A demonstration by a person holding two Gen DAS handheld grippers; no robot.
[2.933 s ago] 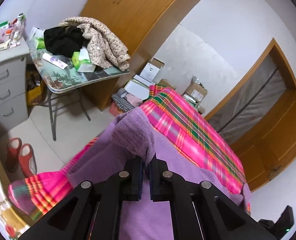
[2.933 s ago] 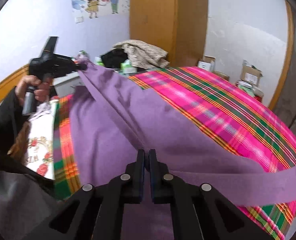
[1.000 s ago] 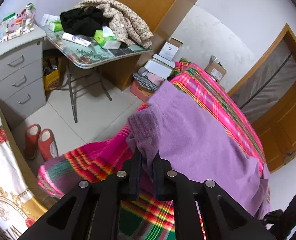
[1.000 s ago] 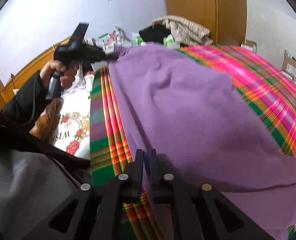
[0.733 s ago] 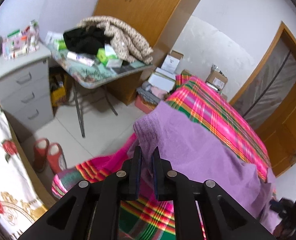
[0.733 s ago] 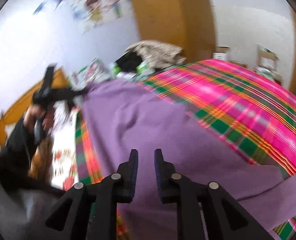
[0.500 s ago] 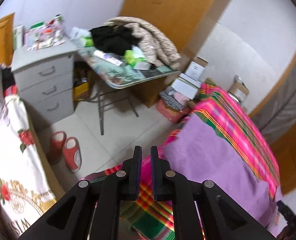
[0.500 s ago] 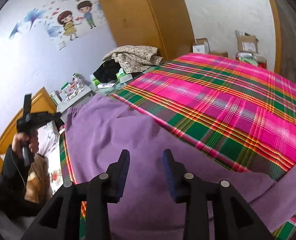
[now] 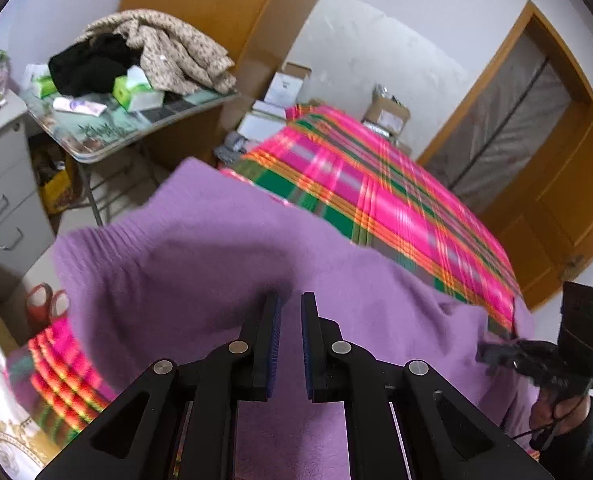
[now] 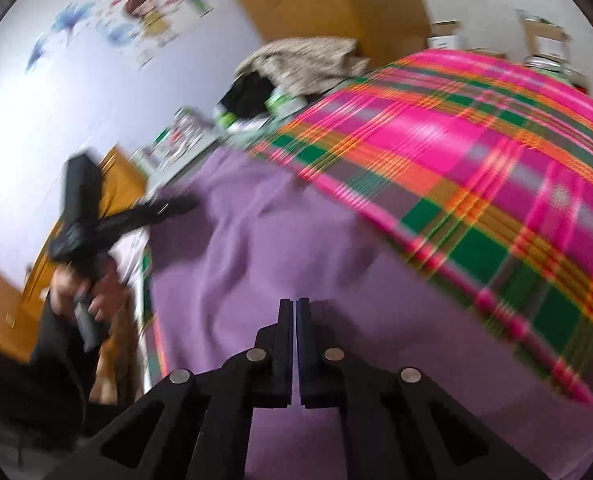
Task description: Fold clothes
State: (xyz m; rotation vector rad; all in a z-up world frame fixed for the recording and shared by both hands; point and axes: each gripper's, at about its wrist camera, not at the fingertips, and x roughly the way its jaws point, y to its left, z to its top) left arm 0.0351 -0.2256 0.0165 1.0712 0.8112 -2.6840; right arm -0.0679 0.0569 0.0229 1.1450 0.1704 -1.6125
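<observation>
Soft purple knit garment point(image 9: 200, 264) lies flat; left fingers point(image 9: 270, 332) slightly parted, right fingers point(image 10: 286, 332) closed, empty.

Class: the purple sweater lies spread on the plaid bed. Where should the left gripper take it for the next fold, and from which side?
Probably the ribbed hem corner of the purple sweater, approached from the bed's floor-side edge: it overhangs there, so the left gripper, jaws slightly apart, can pinch one free layer.

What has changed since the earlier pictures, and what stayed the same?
The left gripper let go of the purple garment and now stands open above it. The right gripper opened, then shut again; whether on cloth, I cannot tell. The garment dropped flat on the plaid cover. The side table stayed unchanged.
</observation>
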